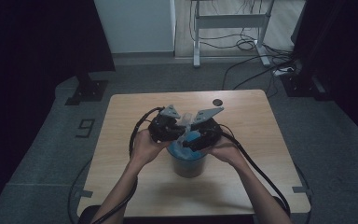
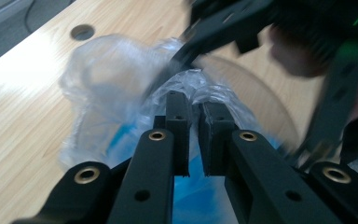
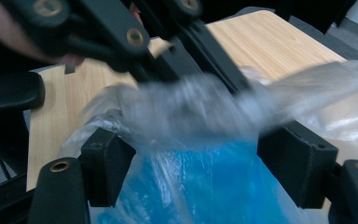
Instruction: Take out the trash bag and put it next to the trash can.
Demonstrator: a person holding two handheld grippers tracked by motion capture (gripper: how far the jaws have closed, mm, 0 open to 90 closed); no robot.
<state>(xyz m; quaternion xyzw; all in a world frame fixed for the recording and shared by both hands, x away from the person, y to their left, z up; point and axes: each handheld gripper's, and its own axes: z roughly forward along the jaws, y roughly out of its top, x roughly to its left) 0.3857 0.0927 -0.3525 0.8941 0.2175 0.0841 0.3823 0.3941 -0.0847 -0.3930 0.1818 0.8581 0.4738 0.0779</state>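
A small round bin with a blue inside stands near the middle of the wooden table. A clear plastic bag bunches over the bin's mouth. My left gripper is shut, and a fold of the bag's film is pinched at its tips. My right gripper is open, its pads wide apart on either side of the blurred film and not pressing it. Blue bin lining shows beneath. The two grippers meet close together over the bin.
A round hole sits in the tabletop at the far side. Cables trail from both grippers off the near edge. Beyond the table are grey floor, a white desk frame and loose cables.
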